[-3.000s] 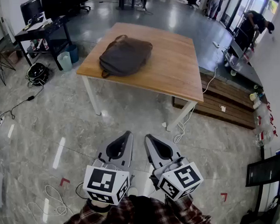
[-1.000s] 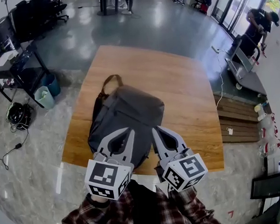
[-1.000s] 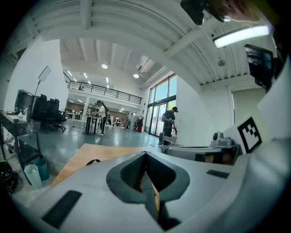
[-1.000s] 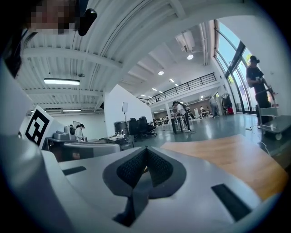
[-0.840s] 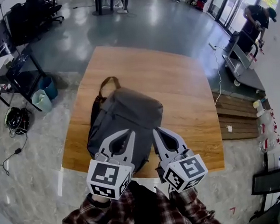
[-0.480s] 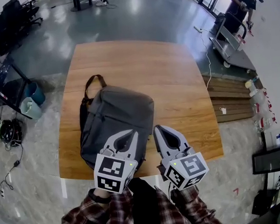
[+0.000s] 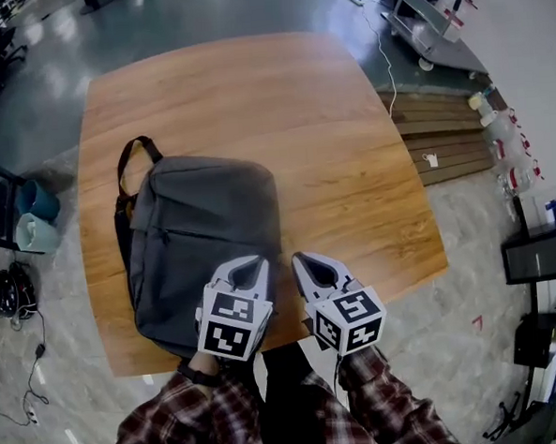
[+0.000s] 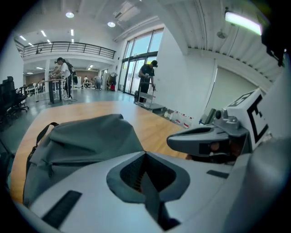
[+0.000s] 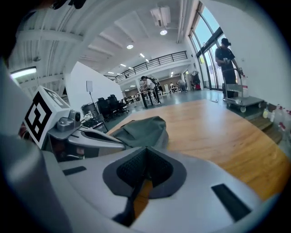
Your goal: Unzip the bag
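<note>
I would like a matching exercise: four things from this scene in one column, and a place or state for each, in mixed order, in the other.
1 backpack
2 left gripper
3 right gripper
4 carry handle

a jaws shut, over bare table
b lying flat on the table
c at the backpack's far end
d jaws shut, over the backpack

Pairs: 1-b, 2-d, 3-a, 4-c
</note>
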